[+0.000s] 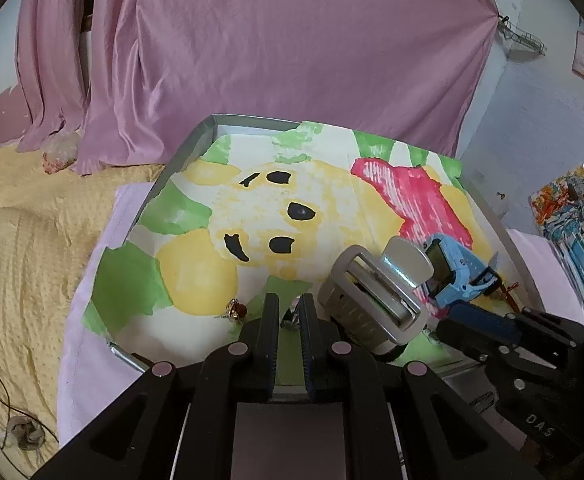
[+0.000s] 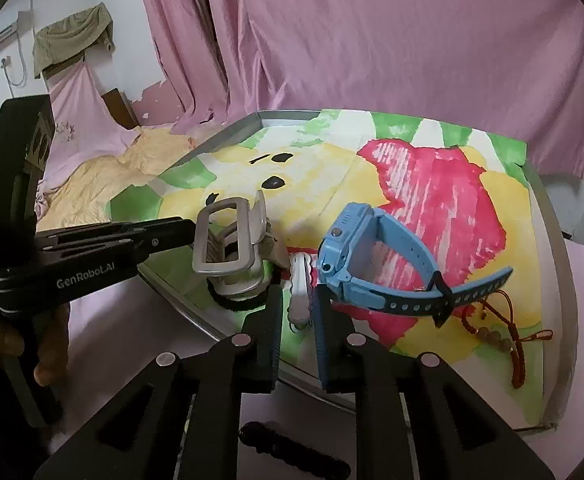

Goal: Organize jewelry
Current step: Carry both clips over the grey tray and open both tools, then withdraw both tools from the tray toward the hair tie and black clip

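over the tray [image 2: 548, 216], both grippers tilt downward, jaws narrow.

Blue watch [image 2: 372, 256] on its side, red cord bracelet [image 2: 504, 328] beside; white piece [image 2: 300, 288], silver belt buckle [image 2: 228, 248] left.

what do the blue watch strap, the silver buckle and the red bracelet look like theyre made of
Blue watch strap: matte, bends smoothly, punched holes; likely silicone or soft plastic.
Silver buckle: brushed grey sheen, rigid frame; looks like metal.
Red bracelet: thin knotted cord with small beads; bead material unclear.
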`<action>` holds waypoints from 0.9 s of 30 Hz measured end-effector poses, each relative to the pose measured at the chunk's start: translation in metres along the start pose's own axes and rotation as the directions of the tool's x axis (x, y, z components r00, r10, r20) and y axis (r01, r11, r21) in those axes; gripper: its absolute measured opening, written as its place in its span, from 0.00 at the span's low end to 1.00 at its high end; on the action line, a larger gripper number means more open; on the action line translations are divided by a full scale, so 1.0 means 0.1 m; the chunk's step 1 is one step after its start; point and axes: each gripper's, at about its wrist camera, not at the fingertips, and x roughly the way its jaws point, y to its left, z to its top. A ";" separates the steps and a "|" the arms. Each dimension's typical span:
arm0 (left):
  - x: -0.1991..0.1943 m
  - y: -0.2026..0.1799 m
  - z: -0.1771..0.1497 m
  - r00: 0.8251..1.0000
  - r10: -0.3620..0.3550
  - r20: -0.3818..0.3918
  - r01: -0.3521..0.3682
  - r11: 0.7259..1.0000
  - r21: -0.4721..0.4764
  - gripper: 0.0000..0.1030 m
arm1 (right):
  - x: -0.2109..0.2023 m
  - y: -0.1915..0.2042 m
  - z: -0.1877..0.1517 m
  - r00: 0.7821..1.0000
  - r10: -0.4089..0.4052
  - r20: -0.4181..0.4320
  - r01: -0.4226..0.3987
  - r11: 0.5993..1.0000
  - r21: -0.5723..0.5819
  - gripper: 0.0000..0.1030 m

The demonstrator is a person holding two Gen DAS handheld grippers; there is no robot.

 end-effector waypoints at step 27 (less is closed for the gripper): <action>-1.19 -0.08 -0.55 0.909 -0.007 0.416 0.026 0.999 -0.040 1.00 | -1.19 0.03 -0.47 0.895 -0.150 0.419 0.136 0.989 0.063 0.80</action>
